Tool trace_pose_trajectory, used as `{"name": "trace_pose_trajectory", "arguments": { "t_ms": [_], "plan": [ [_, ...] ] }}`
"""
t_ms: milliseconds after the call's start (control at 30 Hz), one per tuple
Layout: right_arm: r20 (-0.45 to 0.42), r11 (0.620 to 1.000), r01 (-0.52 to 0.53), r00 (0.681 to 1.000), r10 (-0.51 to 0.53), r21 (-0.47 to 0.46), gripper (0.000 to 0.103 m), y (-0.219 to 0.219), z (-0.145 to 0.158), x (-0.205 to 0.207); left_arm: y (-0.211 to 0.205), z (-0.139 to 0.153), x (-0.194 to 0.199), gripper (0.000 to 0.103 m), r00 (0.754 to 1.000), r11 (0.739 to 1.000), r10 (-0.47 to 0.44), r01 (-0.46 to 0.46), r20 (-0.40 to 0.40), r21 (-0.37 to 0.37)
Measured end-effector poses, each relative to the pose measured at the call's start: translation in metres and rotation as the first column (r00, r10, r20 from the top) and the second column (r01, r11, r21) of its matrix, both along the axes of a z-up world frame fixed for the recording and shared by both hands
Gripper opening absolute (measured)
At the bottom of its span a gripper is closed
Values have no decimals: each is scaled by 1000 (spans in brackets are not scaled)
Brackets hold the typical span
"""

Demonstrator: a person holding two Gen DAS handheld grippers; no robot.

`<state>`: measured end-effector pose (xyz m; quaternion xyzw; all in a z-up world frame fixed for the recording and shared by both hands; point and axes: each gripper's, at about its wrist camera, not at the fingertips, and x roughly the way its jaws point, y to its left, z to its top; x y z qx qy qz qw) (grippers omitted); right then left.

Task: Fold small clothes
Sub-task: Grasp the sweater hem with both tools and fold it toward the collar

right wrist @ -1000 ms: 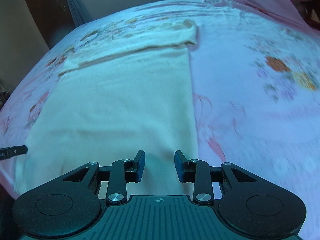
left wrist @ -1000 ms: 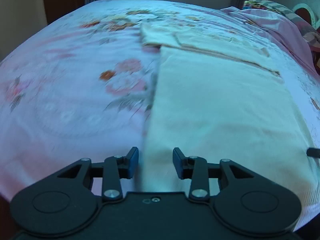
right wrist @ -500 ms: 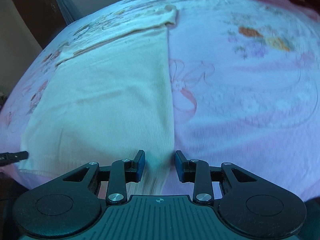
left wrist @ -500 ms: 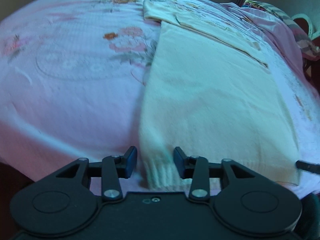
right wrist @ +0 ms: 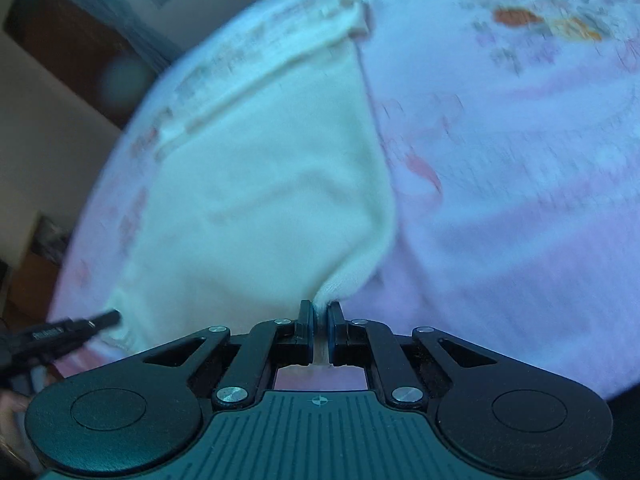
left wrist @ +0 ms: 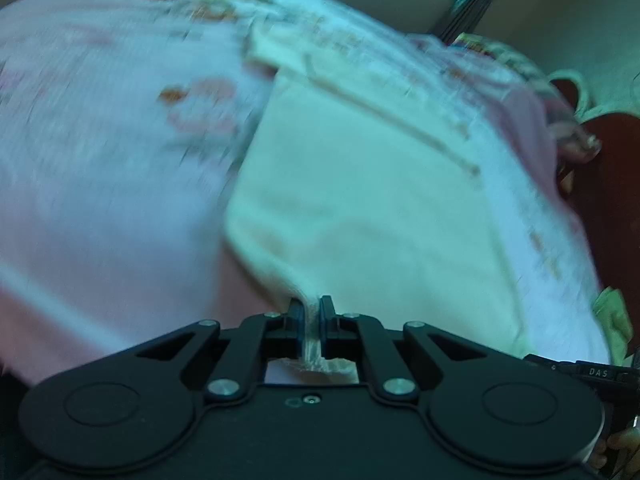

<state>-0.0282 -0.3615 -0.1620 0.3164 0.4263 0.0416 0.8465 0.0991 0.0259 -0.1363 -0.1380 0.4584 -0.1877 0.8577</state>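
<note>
Fingers point(left wrist: 298, 320) of the left gripper point(left wrist: 310, 312) have just closed and now pinch the near left corner of the cream knitted garment point(left wrist: 360, 208); a bunched strip of ribbed hem runs down between them and shows behind the pads. Fabric rises in a small peak to the grip.

Fingers point(right wrist: 306, 328) of the right gripper point(right wrist: 319, 316) have likewise just closed, pinching the near right corner of the same cream garment point(right wrist: 256, 184). Cloth is drawn up in a tight gather to the tips, with a thin pale sliver visible between the pads.

Garment lies spread flat on the bed, on a pink floral bedsheet point(left wrist: 100, 168), hem end toward both cameras. Far end shows a folded-over band, sleeves or top edge, blur too heavy to tell which. Both near corners lifted slightly off the sheet; middle of the hem sags between them.

Right wrist view: the other tool's black finger tip enters from the left edge, at the garment's opposite corner. Left wrist view: a black tip with lettering enters at lower right.

Both views motion-blurred. Pink sheet point(right wrist: 520, 160) carries orange and red flower prints beside the garment.
</note>
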Motion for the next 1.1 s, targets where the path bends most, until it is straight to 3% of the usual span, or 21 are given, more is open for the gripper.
{"name": "trace_pose_trajectory", "arguments": {
  "t_ms": [167, 367, 467, 533, 600, 700, 733, 767, 800, 867, 900, 967, 1100],
  "plan": [
    [120, 997, 63, 990, -69, 54, 6, -17, 35, 42, -15, 28, 49, 6, 997, 998, 24, -20, 78, -53],
    [206, 992, 125, 970, -128, 28, 6, -36, 57, 139, -41, 45, 143, 6, 985, 993, 101, -90, 143, -77],
    [198, 990, 141, 970, -139, 3, 6, -48, 51, 198, -57, 37, 196, 6, 983, 991, 132, -127, 129, -49],
    [150, 992, 124, 981, -120, -14, 6, -56, 36, 235, -69, 22, 226, 9, 986, 990, 132, -136, 102, 29],
    [89, 990, 132, 988, -127, -52, 6, -61, 14, 264, -78, 0, 249, 17, 993, 990, 118, -119, 24, 81],
    [50, 989, 127, 991, -123, -73, 22, -71, -2, 282, -73, -16, 261, 20, 992, 986, 126, -122, -23, 116],
    [71, 989, 129, 990, -124, -71, 34, -77, -1, 280, -67, -16, 260, 22, 992, 988, 122, -120, -17, 102],
    [90, 988, 137, 987, -130, -72, 56, -82, 3, 279, -62, -12, 258, 26, 993, 988, 120, -119, -3, 98],
    [116, 986, 146, 984, -136, -81, 63, -86, 7, 276, -57, -7, 255, 29, 993, 987, 113, -116, 25, 111],
    [156, 980, 140, 981, -118, -139, 63, -89, 17, 272, -52, 7, 247, 51, 989, 978, 98, -116, 111, 171],
    [155, 977, 138, 981, -113, -164, 63, -90, 20, 272, -50, 12, 243, 56, 984, 972, 79, -112, 159, 209],
    [150, 970, 108, 986, -76, -220, 63, -86, 19, 269, -48, 18, 241, 59, 975, 954, 37, -99, 217, 281],
    [126, 946, 61, 992, -21, -318, 63, -70, 7, 262, -48, 6, 240, 58, 982, 945, -52, -11, 183, 326]
  ]
}}
